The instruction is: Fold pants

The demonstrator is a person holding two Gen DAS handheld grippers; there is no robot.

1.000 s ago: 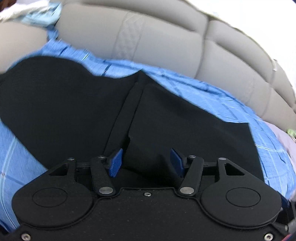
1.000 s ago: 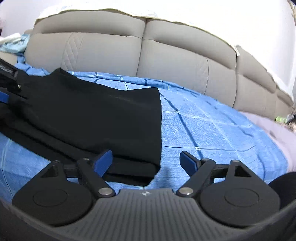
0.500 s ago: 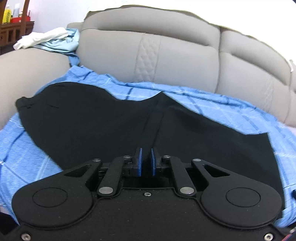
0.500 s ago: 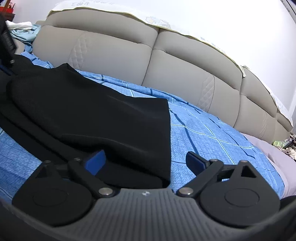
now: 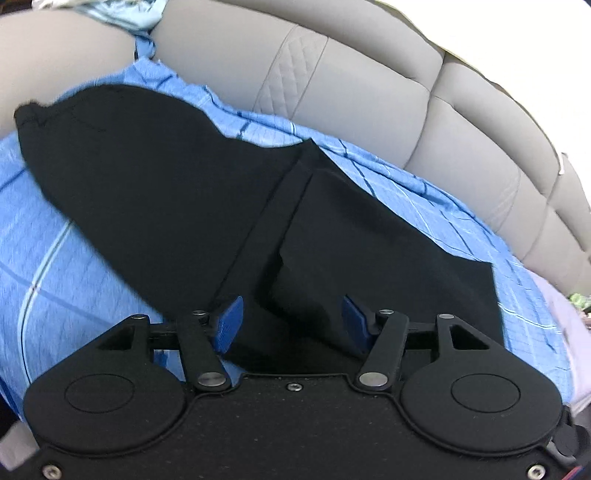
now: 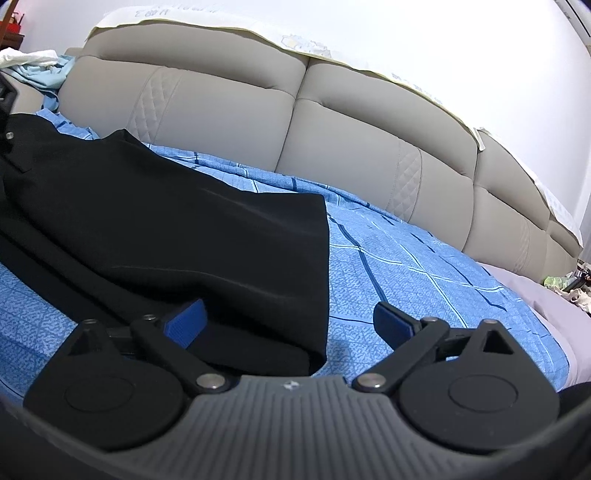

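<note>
You see a blue checked sheet [image 6: 424, 258] spread below the grey padded headboard [image 6: 332, 122], with pale blue cloth [image 6: 44, 74] bunched at the headboard's left end.

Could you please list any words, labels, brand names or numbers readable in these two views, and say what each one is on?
No text can be read for certain.
Faint handwritten marks on the pale cover draped over the sofa back: upside down and too blurred to read.
Small pale emblem on the right tool, on its grey ribbed body: a mark only, no legible letters.
The black pants, the blue checked sheet and the left tool: no writing visible.
</note>
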